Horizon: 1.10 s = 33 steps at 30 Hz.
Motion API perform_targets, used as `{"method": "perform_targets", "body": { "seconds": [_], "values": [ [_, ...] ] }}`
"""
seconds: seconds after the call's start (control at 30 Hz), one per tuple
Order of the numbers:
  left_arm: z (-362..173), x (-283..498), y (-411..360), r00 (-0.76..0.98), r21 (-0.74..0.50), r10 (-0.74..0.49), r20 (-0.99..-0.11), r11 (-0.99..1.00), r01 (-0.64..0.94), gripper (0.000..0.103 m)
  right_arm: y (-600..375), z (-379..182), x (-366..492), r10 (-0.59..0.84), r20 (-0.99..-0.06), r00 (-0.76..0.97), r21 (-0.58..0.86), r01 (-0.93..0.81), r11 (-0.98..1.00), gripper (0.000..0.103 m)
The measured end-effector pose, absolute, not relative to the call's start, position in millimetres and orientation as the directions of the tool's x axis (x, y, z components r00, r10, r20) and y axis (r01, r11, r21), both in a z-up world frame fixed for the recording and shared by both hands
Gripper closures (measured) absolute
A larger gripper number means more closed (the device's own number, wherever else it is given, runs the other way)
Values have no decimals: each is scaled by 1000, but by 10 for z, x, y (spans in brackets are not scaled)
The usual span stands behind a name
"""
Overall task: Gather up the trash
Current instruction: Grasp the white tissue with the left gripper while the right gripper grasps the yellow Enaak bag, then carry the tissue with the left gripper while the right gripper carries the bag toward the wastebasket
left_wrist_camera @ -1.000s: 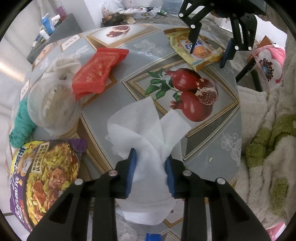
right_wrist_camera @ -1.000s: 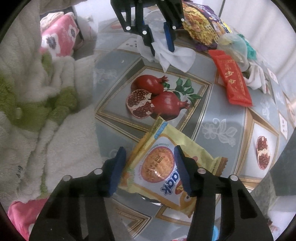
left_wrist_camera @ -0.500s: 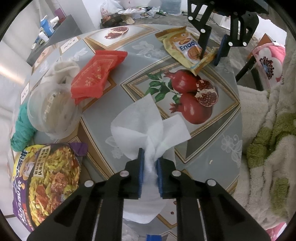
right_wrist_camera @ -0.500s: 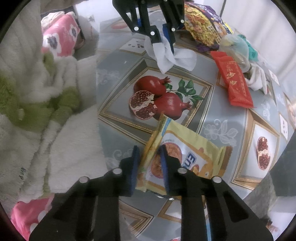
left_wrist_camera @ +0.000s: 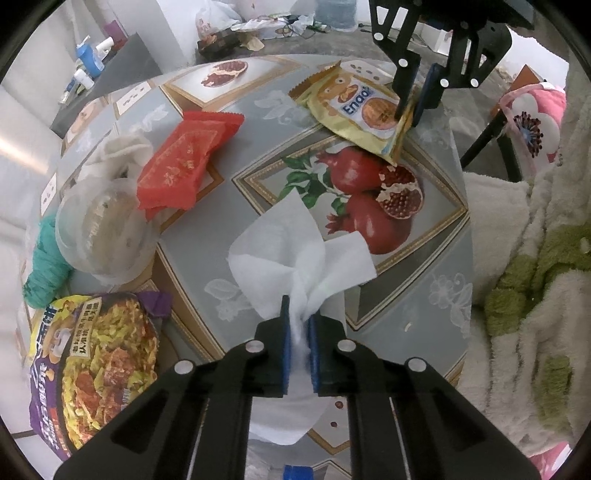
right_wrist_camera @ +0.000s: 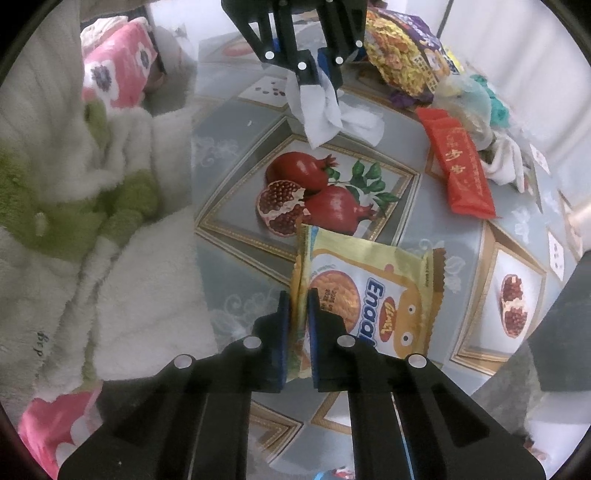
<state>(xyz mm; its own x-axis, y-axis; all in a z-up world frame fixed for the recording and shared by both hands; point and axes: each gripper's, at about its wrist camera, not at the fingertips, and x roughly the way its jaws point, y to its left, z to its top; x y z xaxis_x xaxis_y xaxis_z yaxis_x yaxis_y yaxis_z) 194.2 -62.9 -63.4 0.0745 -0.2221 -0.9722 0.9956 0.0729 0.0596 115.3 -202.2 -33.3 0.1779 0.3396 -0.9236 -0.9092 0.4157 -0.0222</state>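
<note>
Both grabs landing: left gripper (left_wrist_camera: 298,314) closing on the white tissue (left_wrist_camera: 295,251), right gripper (right_wrist_camera: 298,306) closing on the yellow Enaak snack wrapper (right_wrist_camera: 369,291), lower centre. Next, I'd judge: lift clear.

Pomegranate-print tablecloth (left_wrist_camera: 207,236), white wall (left_wrist_camera: 173,22), grey floor (left_wrist_camera: 295,44); fleecy blanket (right_wrist_camera: 110,229)

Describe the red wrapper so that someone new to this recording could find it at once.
Start at the pomegranate picture in the middle of the tablecloth. Beside it lies the red wrapper, one end on a clear plastic bowl. It is the only flat red packet, printed with gold characters.
</note>
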Motion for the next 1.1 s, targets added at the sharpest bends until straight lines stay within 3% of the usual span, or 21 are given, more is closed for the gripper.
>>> {"method": "perform_targets", "body": {
  "seconds": [0.63, 1.1],
  "values": [
    [-375, 1857, -550, 118, 101, -249, -961, 79, 992, 95, -1983, -125, 1096, 313, -922, 230, -85, -906, 415, 97],
    [97, 1656, -662, 196, 180, -309, -931, 81, 980, 95, -2184, 252, 841, 282, -892, 353, -186, -855, 484, 98]
  ]
}}
